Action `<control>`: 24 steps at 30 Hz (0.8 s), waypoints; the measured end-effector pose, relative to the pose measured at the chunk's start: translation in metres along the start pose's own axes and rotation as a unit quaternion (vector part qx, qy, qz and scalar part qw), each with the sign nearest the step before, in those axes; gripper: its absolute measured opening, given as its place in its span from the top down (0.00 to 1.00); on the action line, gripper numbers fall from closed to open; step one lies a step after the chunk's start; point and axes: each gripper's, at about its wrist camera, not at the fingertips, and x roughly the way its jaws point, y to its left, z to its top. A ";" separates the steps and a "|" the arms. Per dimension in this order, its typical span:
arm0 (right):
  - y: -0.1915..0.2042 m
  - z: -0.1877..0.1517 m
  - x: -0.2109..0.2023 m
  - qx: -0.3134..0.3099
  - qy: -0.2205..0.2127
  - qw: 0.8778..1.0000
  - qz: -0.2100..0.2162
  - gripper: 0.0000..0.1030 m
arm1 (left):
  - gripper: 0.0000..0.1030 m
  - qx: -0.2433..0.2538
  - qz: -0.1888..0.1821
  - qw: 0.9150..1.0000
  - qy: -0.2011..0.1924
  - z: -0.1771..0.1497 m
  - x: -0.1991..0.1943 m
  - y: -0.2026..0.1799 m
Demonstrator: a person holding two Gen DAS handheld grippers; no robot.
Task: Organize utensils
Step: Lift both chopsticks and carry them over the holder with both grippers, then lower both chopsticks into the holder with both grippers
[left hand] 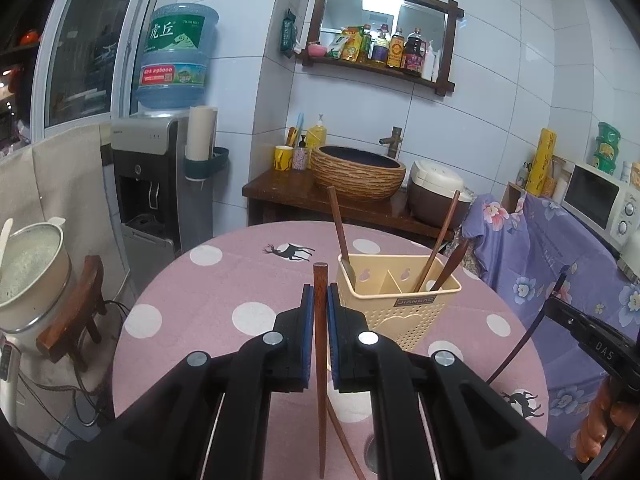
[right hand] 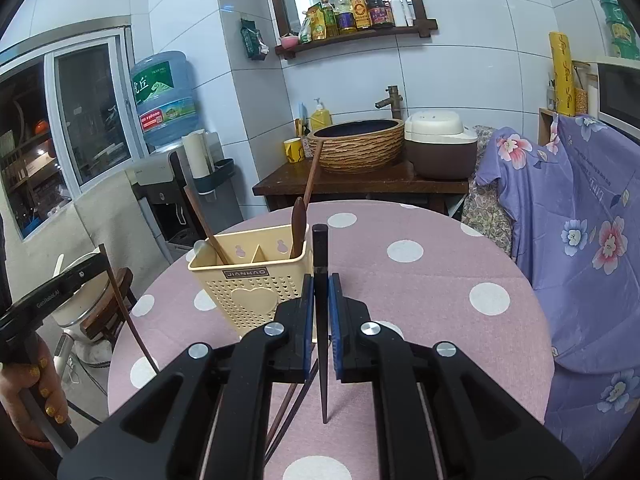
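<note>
While your left gripper (left hand: 319,300) clamps a reddish-brown chopstick (left hand: 320,380) btwn its blue pads, the stick stands upright, butt end poking above the fingertips, thin tip down near the pink polka-dot tablecloth (left hand: 208,300). Your right gripper (right hand: 320,292) is likewise closed narrow on a dark chopstick (right hand: 321,320), also upright, square top above the pads, point down at the cloth; can't tell if either tip touches.

Cream utensil caddy (left hand: 396,304) w/ perforated walls sits on the table just ahead-right of your left gripper and ahead-left of your right one. It has dividers: a wooden-handled utensil (left hand: 340,236) leans in one end compartment, and a chopstick (left hand: 438,240) plus a dark wooden spoon handle (left hand: 454,264) lean in the opposite end compartment. Middle section looks to hold nothing visible.

More loose chopsticks (right hand: 288,408) lie on the cloth beneath your right gripper, angled; one thin stick (left hand: 346,444) shows under your left. Bkgd: rice cooker (right hand: 440,144) beside woven basin (right hand: 358,144) on a dark counter.
</note>
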 end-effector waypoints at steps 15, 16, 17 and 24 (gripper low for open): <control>0.005 0.016 -0.001 -0.004 -0.001 1.000 0.013 0.92 | 0.93 0.001 -0.002 1.000 -0.016 0.019 -0.006 0.000; 0.006 0.020 -0.001 -0.003 -0.001 1.000 0.018 0.92 | 0.93 0.002 -0.006 1.000 -0.018 0.023 -0.008 -0.002; 0.008 0.025 -0.003 -0.003 -0.003 1.000 0.023 0.92 | 0.93 0.003 -0.010 1.000 -0.021 0.028 -0.010 -0.004; 0.032 0.086 -0.025 -0.012 -0.045 0.998 0.047 0.92 | 0.93 0.006 -0.038 0.998 -0.057 0.084 -0.029 -0.022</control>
